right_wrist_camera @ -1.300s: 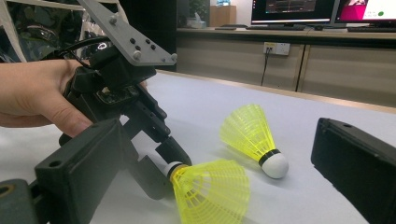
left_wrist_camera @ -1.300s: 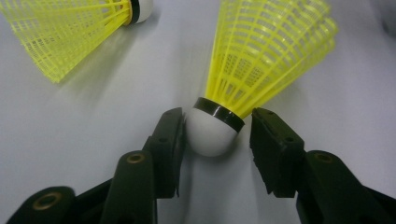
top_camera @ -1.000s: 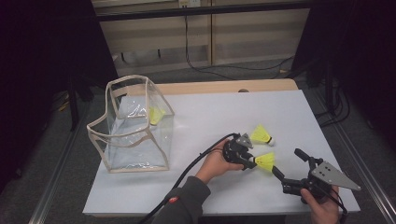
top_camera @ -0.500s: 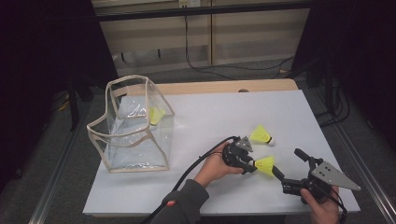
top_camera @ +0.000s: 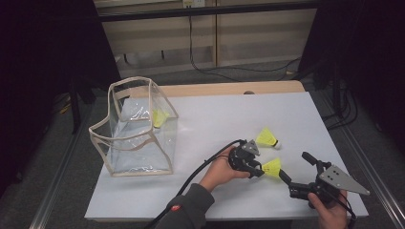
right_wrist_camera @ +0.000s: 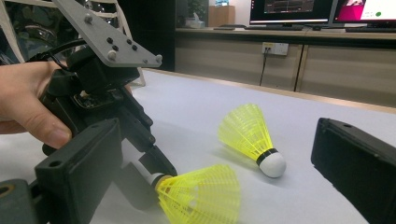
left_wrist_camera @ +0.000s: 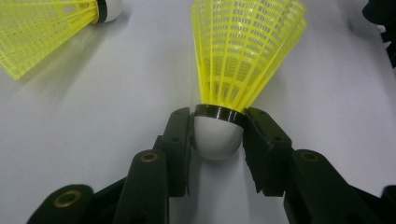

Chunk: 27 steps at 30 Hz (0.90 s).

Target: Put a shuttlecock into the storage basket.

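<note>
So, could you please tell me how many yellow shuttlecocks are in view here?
3. One shuttlecock lies inside the clear bag, one free shuttlecock lies on the white table, and one held shuttlecock sits with its cork between the left gripper jaws. None seems hidden.

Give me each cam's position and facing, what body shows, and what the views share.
High view: fixed above the near side, looking forward and down on the table; both forearms, left tongs and right tongs show.
Left gripper view: rides the left tongs, looking along the jaws at the cork of the near shuttlecock between them.
Right gripper view: rides the right tongs, low and level; its jaws stand apart, and the left hand shows.
Shared: all three show the near shuttlecock and the far shuttlecock.
</note>
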Each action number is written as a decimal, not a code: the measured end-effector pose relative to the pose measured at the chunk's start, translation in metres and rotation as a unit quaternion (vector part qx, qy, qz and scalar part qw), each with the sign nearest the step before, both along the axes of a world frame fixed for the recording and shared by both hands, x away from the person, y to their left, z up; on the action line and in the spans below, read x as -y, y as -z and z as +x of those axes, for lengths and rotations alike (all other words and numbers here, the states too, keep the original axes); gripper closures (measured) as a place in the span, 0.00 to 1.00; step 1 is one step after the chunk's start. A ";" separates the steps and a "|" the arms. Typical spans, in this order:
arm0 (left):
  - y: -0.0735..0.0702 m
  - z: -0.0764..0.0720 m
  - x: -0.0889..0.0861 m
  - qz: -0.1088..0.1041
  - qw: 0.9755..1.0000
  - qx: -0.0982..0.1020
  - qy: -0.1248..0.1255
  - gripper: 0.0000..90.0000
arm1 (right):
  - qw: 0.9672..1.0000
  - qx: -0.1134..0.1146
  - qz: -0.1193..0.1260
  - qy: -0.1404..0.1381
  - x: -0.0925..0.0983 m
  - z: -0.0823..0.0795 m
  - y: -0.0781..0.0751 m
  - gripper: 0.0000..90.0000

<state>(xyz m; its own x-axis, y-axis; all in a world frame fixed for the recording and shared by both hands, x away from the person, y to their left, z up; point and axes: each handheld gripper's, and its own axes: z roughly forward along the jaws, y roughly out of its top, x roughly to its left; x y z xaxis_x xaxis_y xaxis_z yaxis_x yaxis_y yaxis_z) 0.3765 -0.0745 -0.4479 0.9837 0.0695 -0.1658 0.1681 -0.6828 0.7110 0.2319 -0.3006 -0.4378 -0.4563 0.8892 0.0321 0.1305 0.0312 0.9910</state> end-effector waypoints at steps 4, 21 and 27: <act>-0.007 0.000 -0.005 0.002 1.000 -0.004 -0.002 0.70 | 1.000 0.001 0.000 0.000 0.000 0.000 0.000 0.02; -0.041 0.007 -0.035 0.012 0.999 -0.036 -0.035 0.70 | 1.000 0.001 -0.001 0.002 0.001 0.001 0.001 0.02; -0.051 0.010 -0.046 0.011 0.998 -0.044 -0.052 0.70 | 1.000 0.001 -0.003 0.001 0.000 0.000 0.001 0.02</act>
